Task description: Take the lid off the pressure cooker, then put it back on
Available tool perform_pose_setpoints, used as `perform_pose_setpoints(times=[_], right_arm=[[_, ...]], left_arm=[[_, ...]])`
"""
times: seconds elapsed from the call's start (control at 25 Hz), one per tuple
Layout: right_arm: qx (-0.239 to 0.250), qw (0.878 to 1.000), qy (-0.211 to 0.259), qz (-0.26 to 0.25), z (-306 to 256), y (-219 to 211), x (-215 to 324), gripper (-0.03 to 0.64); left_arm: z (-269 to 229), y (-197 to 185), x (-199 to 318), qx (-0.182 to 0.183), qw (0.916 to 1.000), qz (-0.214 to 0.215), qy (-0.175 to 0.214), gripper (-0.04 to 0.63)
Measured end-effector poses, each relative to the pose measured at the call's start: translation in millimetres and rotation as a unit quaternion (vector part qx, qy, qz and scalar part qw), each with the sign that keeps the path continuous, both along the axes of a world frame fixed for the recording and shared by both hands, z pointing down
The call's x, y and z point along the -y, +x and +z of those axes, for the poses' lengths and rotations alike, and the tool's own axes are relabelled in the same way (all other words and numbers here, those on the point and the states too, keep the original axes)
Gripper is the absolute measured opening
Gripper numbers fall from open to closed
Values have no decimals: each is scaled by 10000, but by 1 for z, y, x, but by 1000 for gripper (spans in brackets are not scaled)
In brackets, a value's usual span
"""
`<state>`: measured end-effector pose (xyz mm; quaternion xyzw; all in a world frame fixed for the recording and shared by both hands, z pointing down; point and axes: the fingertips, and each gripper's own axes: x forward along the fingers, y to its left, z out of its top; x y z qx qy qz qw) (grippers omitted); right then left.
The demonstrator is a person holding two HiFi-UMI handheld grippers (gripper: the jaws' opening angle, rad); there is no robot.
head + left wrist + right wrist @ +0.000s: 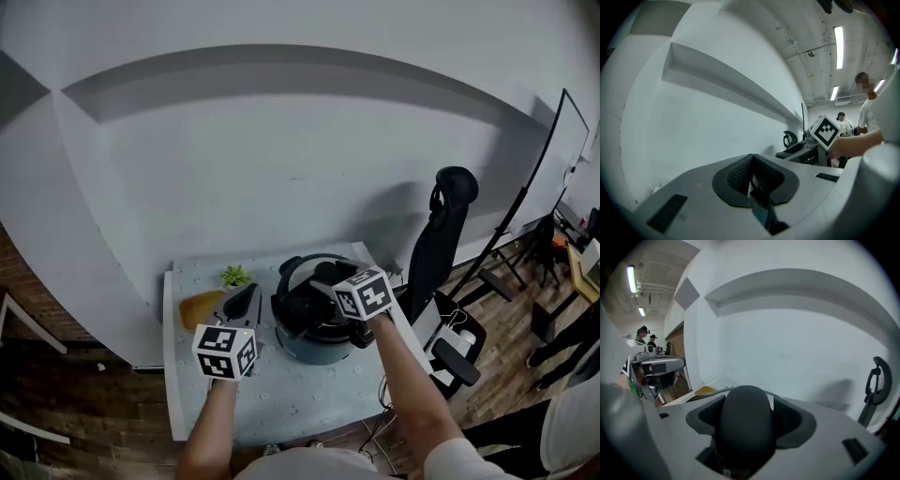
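The pressure cooker (314, 345) stands on the pale table (281, 394), right of centre, with its dark lid (302, 311) on top. My right gripper (323, 289) reaches over it from the right, shut on the lid's black rounded handle (745, 427), which fills the space between its pads (705, 414). Whether the lid is raised off the pot I cannot tell. My left gripper (242, 300) hovers over the table left of the cooker, shut with nothing in it (752, 180). From the left gripper view, the lid's edge (794, 151) and the right gripper's marker cube (827, 131) show at the right.
A yellow-orange object (200, 307) and a small green plant (234, 276) sit at the table's back left. A black office chair (445, 225) stands right of the table. A white wall rises just behind. People (865, 108) stand in the background.
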<state>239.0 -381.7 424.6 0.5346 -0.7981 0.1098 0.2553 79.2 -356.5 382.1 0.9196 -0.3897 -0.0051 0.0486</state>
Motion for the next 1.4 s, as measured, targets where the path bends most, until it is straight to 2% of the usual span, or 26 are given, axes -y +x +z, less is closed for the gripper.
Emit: perform_pose_setpoints(times=[0.2,0.76,1.08,1.4], right_arm=[[-102,9999,-122,68,2,-2,0,279],[-105,9975,-165,684,0,3,0,276],[-114,9892,-132,1457,-1,10,1,276],[-105,9727,-140,2313,-2,16,0,276]], left_arm=[[6,-4,0,-10,10000,13,-47,12],[11,-12,-2,6,9997,242,-98,12],[13,-12,0,35,9987,488,-132,12],[25,-11,4,29,9974,652,-320,12]])
